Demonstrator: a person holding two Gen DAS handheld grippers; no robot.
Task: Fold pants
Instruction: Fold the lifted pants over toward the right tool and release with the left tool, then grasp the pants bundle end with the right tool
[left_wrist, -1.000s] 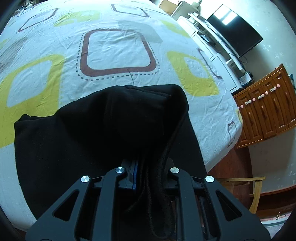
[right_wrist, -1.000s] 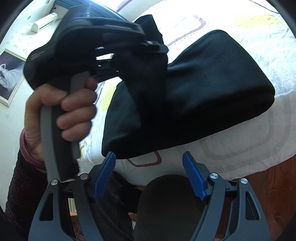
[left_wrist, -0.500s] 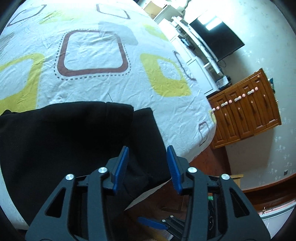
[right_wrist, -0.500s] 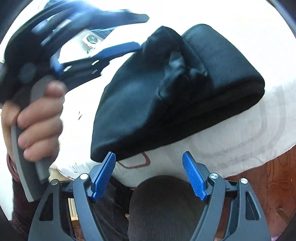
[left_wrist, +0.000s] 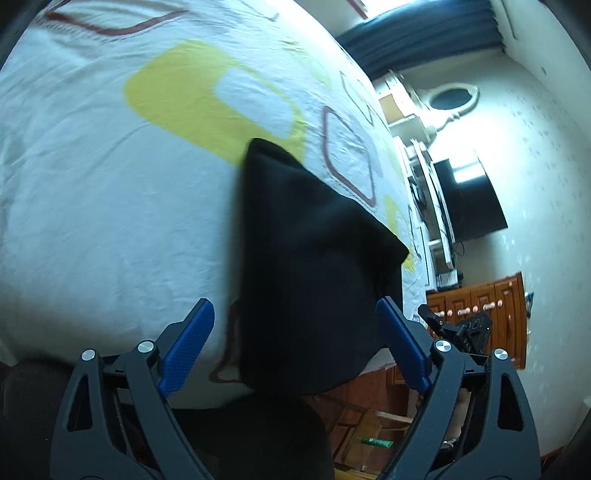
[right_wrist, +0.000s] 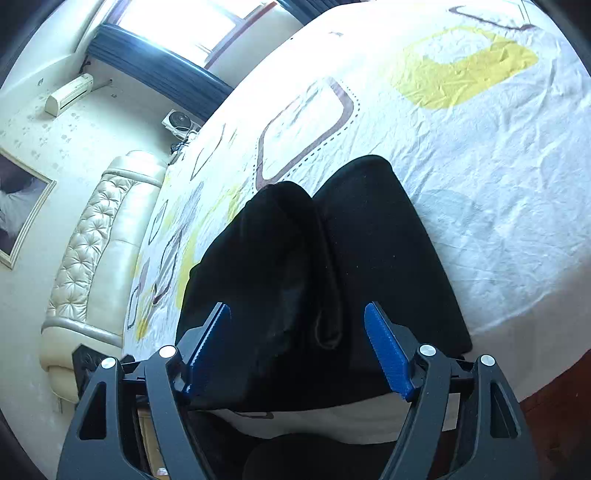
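The black pants (right_wrist: 317, 280) lie folded in a thick bundle at the near edge of the bed (right_wrist: 498, 192), on its patterned white sheet; the left gripper (left_wrist: 295, 347) has just been opening its jaws and now stands wide, its blue pads clear of the cloth beyond them; the right gripper (right_wrist: 299, 354) likewise stands wide open over the bundle, gripping nothing.
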